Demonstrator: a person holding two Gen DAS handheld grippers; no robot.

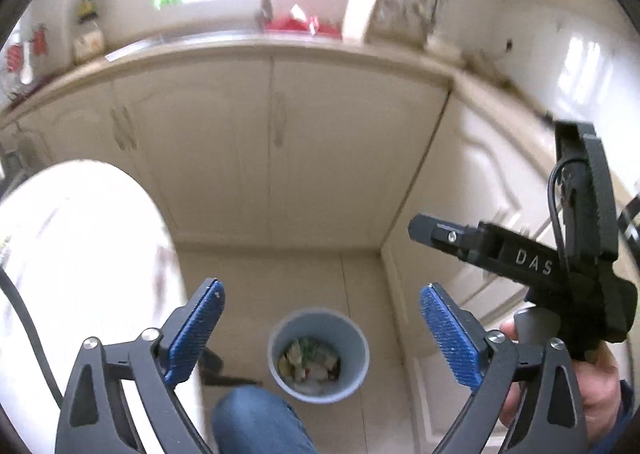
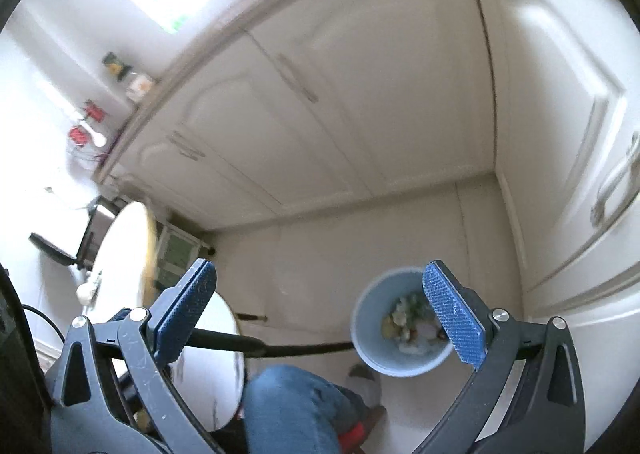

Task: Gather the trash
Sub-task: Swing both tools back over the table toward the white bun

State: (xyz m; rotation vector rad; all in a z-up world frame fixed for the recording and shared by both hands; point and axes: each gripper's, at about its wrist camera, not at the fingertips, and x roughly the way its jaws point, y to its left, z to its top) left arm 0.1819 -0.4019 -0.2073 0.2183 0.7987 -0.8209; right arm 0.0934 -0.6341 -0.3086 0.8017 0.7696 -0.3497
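A pale blue bin (image 1: 318, 354) stands on the floor below me, with mixed trash inside (image 1: 308, 360). My left gripper (image 1: 322, 328) is open and empty, held high above the bin. The bin also shows in the right wrist view (image 2: 400, 330), with trash in it (image 2: 412, 324). My right gripper (image 2: 320, 318) is open and empty, also above the floor, its right finger in front of the bin. The right gripper's body shows in the left wrist view (image 1: 520, 254), held in a hand at the right.
A white round table (image 1: 80, 274) is at the left, also in the right wrist view (image 2: 124, 254). Cream kitchen cabinets (image 1: 280, 142) run behind and to the right. A counter with a sink and a red item (image 1: 296, 24) is above. The person's jeans-clad knee (image 1: 256, 418) is beside the bin.
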